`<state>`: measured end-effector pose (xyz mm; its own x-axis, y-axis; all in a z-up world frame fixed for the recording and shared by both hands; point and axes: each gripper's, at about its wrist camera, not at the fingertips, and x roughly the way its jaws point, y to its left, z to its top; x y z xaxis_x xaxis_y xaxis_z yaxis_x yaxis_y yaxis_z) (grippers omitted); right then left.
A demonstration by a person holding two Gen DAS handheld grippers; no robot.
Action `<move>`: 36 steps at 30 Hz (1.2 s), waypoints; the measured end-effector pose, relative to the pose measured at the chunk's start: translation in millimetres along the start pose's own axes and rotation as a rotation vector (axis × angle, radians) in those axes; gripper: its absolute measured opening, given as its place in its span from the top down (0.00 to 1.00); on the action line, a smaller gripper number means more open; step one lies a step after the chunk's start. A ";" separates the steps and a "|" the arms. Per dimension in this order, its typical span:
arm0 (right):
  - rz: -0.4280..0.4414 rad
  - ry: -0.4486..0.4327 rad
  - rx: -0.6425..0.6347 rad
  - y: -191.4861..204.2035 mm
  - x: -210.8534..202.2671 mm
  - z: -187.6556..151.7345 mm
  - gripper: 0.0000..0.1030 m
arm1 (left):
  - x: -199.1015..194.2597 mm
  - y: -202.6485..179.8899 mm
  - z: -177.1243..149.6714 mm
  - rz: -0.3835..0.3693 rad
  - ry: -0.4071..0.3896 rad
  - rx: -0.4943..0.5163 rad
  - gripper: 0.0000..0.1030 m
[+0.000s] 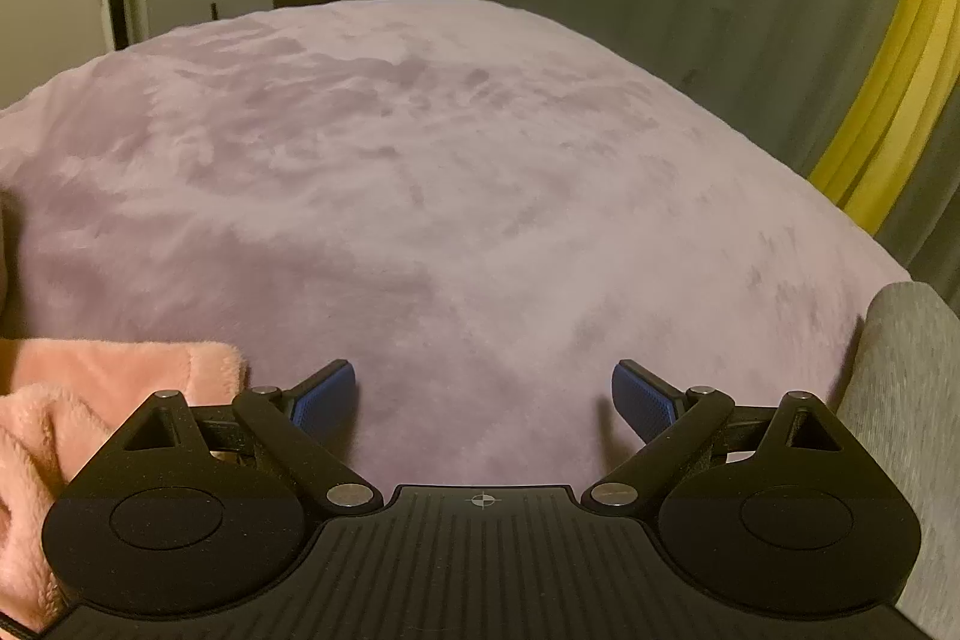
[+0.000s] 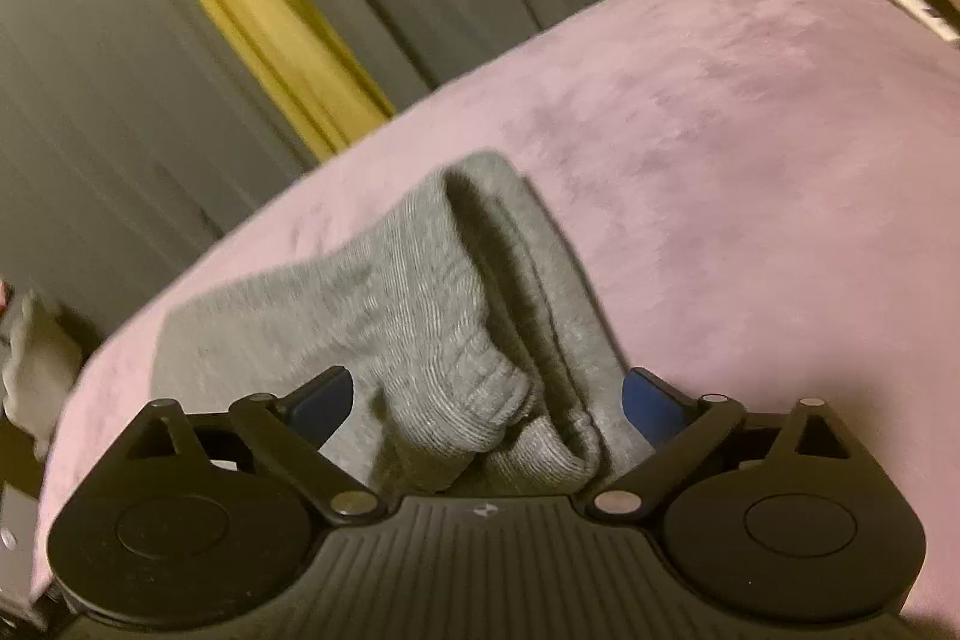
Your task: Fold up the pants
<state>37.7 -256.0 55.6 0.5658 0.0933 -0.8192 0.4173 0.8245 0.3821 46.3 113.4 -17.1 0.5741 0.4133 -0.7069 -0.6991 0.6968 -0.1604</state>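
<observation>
The right gripper [image 2: 486,400] stood wide apart around the grey pants [image 2: 420,292], bunched at lower centre on the purple blanket [image 2: 750,130], perhaps not gripping yet. The left gripper [image 1: 483,400] was apart, empty. Next: closing on the cuff.

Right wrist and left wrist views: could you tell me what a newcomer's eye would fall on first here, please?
In the right wrist view, the grey pants lie bunched on the mauve plush blanket, their ribbed hem between the wide-apart fingers of the right gripper. In the left wrist view, the left gripper is open over bare blanket, with pink fleece at lower left. A yellow stripe cuts through the grey curtain behind.
</observation>
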 end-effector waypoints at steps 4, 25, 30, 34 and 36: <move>-0.050 0.038 -0.095 -6.5 28.0 -11.1 0.04 | 0.9 -3.2 -0.8 0.007 0.007 0.019 0.06; 0.106 0.064 0.023 -39.2 47.4 -2.7 0.04 | -8.3 -53.9 -12.4 -0.513 0.218 0.260 0.05; 0.114 0.057 0.019 -40.1 51.0 -2.4 0.03 | -3.9 -88.6 -15.8 -0.537 0.263 0.327 0.06; 0.131 0.038 0.024 -42.8 52.3 -3.4 0.03 | 8.1 -121.4 -16.8 -0.538 0.315 0.447 0.06; 0.146 0.033 0.035 -45.6 52.0 -3.8 0.03 | 11.3 -134.8 -18.5 -0.540 0.309 0.517 0.05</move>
<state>45.5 -286.5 -6.1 0.5986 0.2298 -0.7674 0.3568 0.7812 0.5123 139.2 13.3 -16.2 0.5792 -0.1855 -0.7938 -0.0300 0.9682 -0.2482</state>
